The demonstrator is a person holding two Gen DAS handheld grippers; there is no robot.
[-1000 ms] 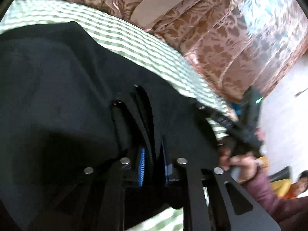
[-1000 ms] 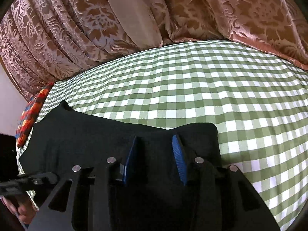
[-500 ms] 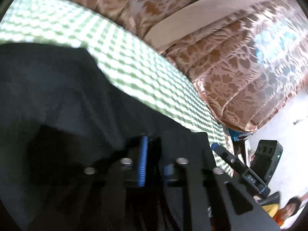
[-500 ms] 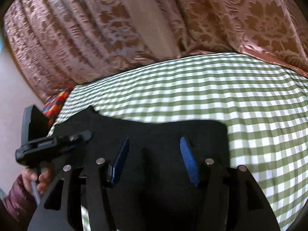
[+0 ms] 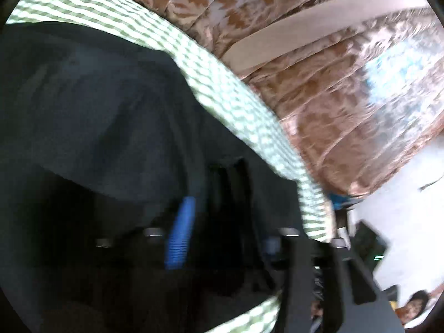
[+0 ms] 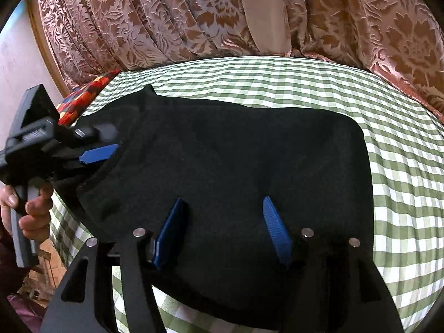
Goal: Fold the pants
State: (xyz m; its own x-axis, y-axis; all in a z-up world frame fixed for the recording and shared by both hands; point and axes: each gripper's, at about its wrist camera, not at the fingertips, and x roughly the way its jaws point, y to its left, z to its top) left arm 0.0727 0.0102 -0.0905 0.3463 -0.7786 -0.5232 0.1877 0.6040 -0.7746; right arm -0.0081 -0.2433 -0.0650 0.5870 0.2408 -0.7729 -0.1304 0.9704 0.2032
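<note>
Both tongs open, holding nothing: right tongs [image 6: 224, 230] over black pants [image 6: 222, 152], left tongs [image 6: 97, 155] at their edge; I'd flatten before folding.

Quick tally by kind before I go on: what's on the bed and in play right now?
Black pants: 1
Grippers: 2, left gripper and right gripper
Checked bedsheet: 1
Patchwork cushion: 1
Total: 5

Matt black cloth pants [image 6: 227, 161] lie on a woven green-and-white checked cotton sheet [image 6: 402, 172]; the brown floral brocade curtain [image 6: 138, 19] shines softly, gripper pads [image 6: 274, 230] ribbed blue plastic
</note>
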